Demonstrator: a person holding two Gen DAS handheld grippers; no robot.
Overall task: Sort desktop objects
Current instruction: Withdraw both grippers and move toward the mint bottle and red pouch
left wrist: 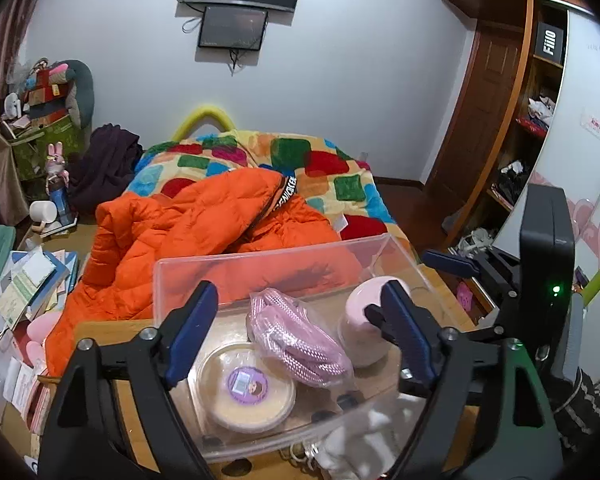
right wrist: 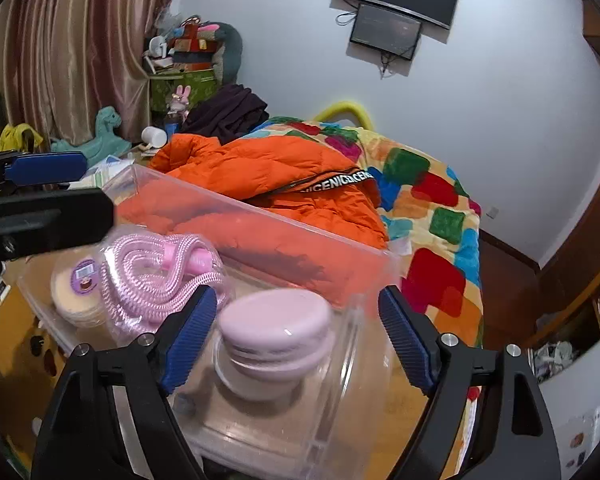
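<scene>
Bedroom clutter aside, on the wooden desk (right wrist: 4, 332) the right gripper (right wrist: 298, 336) hangs spread and empty just over the pink macaron case (right wrist: 274, 332) at the clear bin's (right wrist: 260, 212) right end, nearer than the spread left gripper (left wrist: 296, 332); beyond, "NICE" bands an orange jacket (right wrist: 280, 168)

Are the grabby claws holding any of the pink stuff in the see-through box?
No. The left gripper and the right gripper both have open jaws above the clear box, gripping nothing.
</scene>
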